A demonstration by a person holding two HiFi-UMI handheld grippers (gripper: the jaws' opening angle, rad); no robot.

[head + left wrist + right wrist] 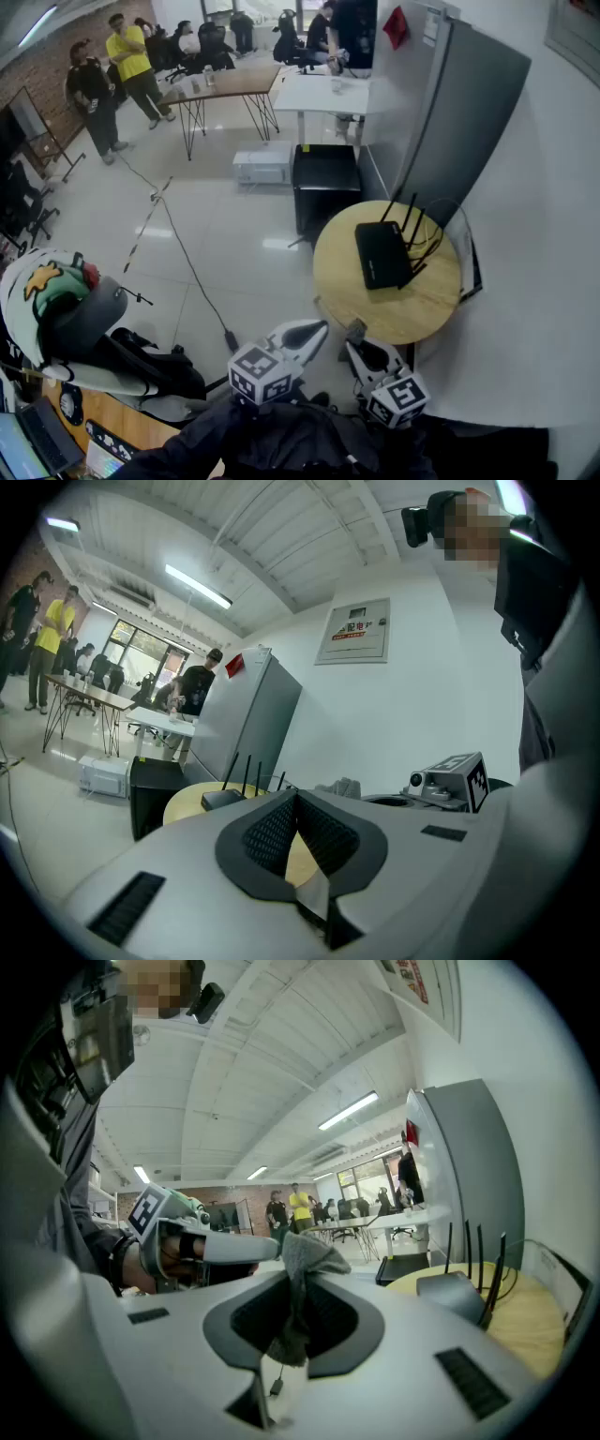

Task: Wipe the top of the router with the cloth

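A round wooden counter [427, 314] carries the black router [381, 253], which lies flat near its middle with its antennas raised on the far side. Both hand-held grippers hang short of the counter's near edge, well apart from the router. The left hand-held gripper [295, 799] has its jaws together on nothing, while the right hand-held gripper [298, 1288] is clamped on the grey cloth [307, 1258], which bunches above its jaws.

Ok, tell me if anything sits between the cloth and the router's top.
Nothing visible does. The right gripper holds the cloth by the table's near edge, and only bare tabletop lies between it and the router. The antennas stand at the router's far side, away from the approach.
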